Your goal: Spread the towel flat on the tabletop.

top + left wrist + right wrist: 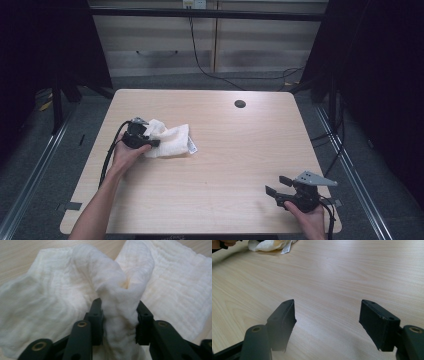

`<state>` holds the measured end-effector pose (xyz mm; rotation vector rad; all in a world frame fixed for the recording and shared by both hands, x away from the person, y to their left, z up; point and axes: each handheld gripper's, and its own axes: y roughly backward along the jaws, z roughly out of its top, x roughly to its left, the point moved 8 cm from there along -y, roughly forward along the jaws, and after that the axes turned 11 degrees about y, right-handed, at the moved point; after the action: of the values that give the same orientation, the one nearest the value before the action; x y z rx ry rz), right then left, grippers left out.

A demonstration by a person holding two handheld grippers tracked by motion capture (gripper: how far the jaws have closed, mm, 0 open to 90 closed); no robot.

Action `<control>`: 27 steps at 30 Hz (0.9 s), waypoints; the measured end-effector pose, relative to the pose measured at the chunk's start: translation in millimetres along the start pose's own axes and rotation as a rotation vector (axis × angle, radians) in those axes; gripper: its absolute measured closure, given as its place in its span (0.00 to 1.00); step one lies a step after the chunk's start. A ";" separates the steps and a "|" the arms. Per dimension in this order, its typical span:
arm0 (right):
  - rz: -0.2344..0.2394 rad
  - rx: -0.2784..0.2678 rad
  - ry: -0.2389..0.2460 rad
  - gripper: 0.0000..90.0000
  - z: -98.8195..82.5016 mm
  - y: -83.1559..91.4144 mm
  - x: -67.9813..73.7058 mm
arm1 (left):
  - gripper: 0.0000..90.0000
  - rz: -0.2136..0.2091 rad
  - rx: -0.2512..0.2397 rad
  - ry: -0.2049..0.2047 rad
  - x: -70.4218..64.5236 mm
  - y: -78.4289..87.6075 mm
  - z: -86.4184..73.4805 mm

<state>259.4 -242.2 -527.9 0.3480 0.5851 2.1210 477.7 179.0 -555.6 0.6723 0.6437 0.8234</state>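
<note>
A white cloth (pixel 170 140) with a small label lies crumpled on the left half of the wooden table (pixel 230 150). My left gripper (pixel 150 140) is at the cloth's left end, shut on a bunched fold of it. In the left gripper view that fold of the cloth (pixel 120 322) is pinched between the two black jaws of the left gripper (pixel 119 322), and the rest spreads out behind. My right gripper (pixel 278 185) rests near the table's front right corner, open with nothing in it. The right gripper (pixel 327 320) has bare wood between its jaws, and the cloth (pixel 269 245) lies far off at top left.
A round cable hole (pixel 240 104) is in the table's far side. Black cables trail from both grippers. Cabinet drawers (pixel 160 40) stand behind the table, and metal floor rails run along both sides.
</note>
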 end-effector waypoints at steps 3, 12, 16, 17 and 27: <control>0.003 -0.001 0.002 0.32 0.0 -0.4 0.4 | 0.83 -0.006 -0.017 0.015 0.2 0.4 -1.9; 0.005 0.003 0.000 0.32 -0.4 -1.1 1.0 | 0.85 -0.027 -0.035 0.004 -12.1 3.3 -11.1; 0.006 0.004 -0.001 0.32 -0.4 -1.4 1.1 | 0.85 -0.046 -0.028 -0.022 -21.4 5.3 -17.1; 0.006 0.004 -0.001 0.32 -0.4 -1.4 1.1 | 0.85 -0.046 -0.028 -0.022 -21.4 5.3 -17.1; 0.011 0.009 -0.007 0.32 -0.2 -3.6 0.7 | 0.85 -0.111 -0.034 -0.029 -44.7 11.0 -33.8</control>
<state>261.4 -239.9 -529.9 0.3647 0.5901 2.1273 424.8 157.4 -557.3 0.6119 0.6336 0.7193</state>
